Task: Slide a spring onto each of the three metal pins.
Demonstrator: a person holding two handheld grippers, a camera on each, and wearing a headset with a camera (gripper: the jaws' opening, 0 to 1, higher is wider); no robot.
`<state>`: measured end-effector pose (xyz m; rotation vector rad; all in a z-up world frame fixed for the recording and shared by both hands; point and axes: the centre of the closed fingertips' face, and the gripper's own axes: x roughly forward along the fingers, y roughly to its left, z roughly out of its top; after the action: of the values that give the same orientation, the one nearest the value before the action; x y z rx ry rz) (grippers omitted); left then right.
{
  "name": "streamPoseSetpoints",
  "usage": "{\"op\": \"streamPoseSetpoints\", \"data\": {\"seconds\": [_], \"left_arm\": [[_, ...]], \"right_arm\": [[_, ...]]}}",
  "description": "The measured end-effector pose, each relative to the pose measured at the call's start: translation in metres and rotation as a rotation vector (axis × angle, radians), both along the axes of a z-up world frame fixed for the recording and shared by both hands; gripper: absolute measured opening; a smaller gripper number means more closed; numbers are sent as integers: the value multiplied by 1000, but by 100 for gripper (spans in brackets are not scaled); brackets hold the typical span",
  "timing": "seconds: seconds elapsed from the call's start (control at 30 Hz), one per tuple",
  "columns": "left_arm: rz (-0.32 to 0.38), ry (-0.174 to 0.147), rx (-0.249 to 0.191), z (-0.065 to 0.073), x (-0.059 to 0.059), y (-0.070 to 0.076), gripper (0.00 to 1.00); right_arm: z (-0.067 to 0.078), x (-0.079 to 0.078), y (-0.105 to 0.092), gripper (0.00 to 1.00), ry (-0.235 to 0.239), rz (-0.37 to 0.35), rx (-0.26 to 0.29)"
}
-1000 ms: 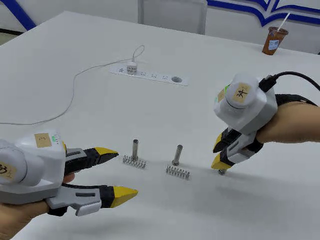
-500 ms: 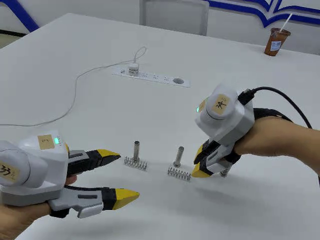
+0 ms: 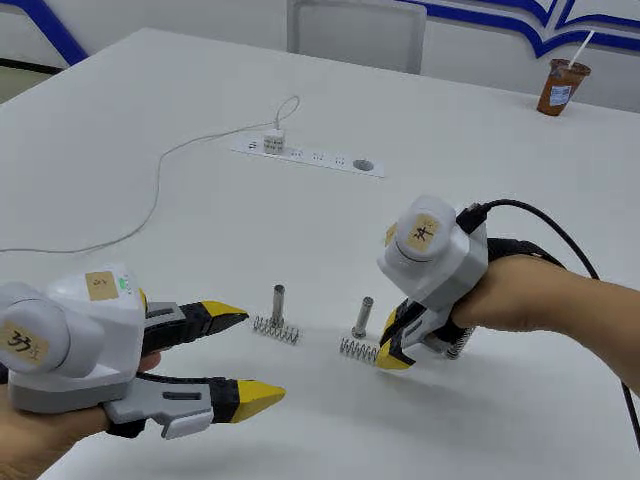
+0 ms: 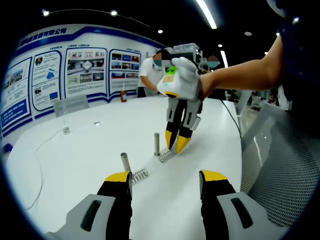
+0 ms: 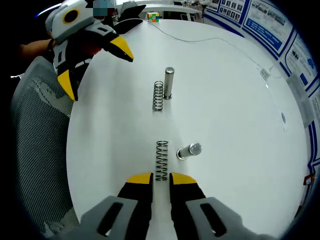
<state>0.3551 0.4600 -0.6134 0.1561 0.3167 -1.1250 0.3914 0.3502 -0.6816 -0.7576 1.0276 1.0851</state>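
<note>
Two bare metal pins stand on the white table, the left pin [image 3: 278,300] and the middle pin [image 3: 362,316]. A spring [image 3: 275,329] lies by the left pin. A second spring [image 3: 356,349] lies by the middle pin [image 5: 189,150]. My right gripper [image 3: 385,352] points down at that second spring [image 5: 161,160], open only a little, its tips [image 5: 161,178] straddling the spring's near end. Behind it peeks a third pin with a spring on it [image 3: 459,342]. My left gripper [image 3: 245,357] hovers open and empty near the left pin [image 4: 125,162].
A white power strip [image 3: 305,155] with a plug and a long cable [image 3: 160,170] lies farther back on the table [image 3: 150,100]. A brown cup with a straw [image 3: 560,86] stands at the far right. A grey chair [image 3: 350,30] is behind the table.
My right gripper has moved left from the third pin to the near end of the middle spring. The left gripper has stayed about where it was.
</note>
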Motion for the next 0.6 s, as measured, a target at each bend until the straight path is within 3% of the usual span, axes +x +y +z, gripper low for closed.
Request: {"op": "streamPoseSetpoints", "data": {"seconds": [0.6], "left_arm": [[-15, -2, 0, 0, 0, -7, 55]], "right_arm": [[-7, 0, -2, 12, 7, -1, -9]]}}
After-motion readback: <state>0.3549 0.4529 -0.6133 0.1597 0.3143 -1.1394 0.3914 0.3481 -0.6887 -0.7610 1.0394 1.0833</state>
